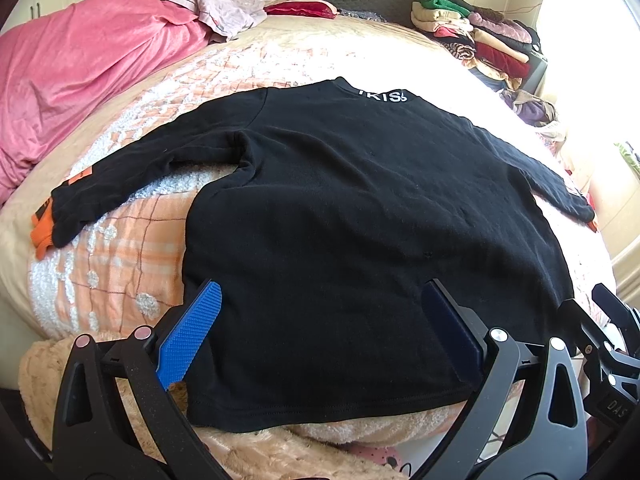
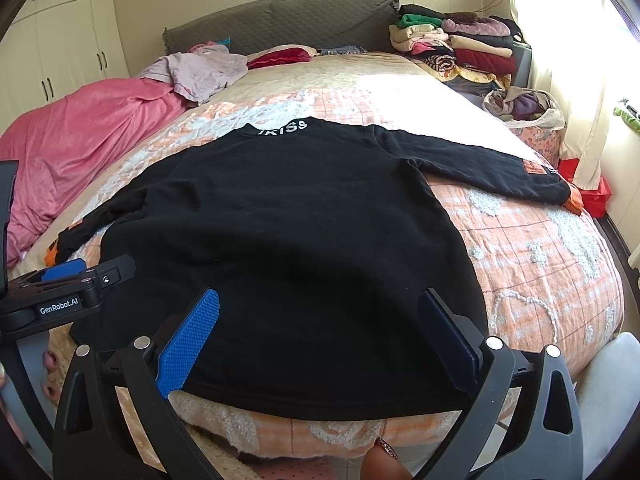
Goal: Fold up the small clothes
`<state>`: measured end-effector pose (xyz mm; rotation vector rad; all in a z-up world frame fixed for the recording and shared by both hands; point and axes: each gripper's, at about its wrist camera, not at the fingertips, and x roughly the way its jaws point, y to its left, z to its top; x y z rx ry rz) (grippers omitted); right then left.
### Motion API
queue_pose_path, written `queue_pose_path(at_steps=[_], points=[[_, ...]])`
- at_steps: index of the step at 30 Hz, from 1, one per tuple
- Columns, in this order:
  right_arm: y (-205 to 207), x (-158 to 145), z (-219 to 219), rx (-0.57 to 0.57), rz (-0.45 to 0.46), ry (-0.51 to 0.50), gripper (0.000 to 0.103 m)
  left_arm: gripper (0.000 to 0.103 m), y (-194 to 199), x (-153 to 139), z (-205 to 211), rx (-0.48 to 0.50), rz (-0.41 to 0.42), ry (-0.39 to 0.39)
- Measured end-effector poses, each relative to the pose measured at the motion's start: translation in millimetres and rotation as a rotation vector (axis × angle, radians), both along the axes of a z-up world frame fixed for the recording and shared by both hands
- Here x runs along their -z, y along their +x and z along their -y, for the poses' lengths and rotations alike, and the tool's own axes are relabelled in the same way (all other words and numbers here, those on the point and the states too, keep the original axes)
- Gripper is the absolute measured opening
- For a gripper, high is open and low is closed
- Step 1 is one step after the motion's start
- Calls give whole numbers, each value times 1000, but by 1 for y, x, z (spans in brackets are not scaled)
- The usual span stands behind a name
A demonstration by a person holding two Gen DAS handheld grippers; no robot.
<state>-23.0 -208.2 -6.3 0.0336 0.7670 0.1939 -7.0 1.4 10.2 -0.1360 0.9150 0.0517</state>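
Both tools gape wide, empty, over the hem of a black top.
Left tool point(image 1: 320, 332) reads "GenRobot.AI"; right tool point(image 2: 320, 336); black top point(image 2: 280, 220), collar "KISS", flat on bed point(image 2: 540, 248) ahead.

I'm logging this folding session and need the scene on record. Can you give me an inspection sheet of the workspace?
Surface: bed with an orange-checked quilt.
Job's things: black top spread flat, sleeves out to both sides, hem toward the grippers.
Clutter: pink blanket and a pale garment at the far left; stacked clothes pile at the far right.
Grippers: left gripper and right gripper both open over the hem, holding nothing.
Cables: nothing seen.
Surroundings: grey headboard, white wardrobe, bright curtained window on the right.
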Motion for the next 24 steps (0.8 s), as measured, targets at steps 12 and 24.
queue_pose_path(at_steps=[12, 24], points=[[0, 0, 0, -1, 4, 3, 99, 94, 1, -2, 0, 1, 1, 5], [9, -2, 7, 21, 1, 5, 99, 94, 17, 1, 10, 19, -4, 17]])
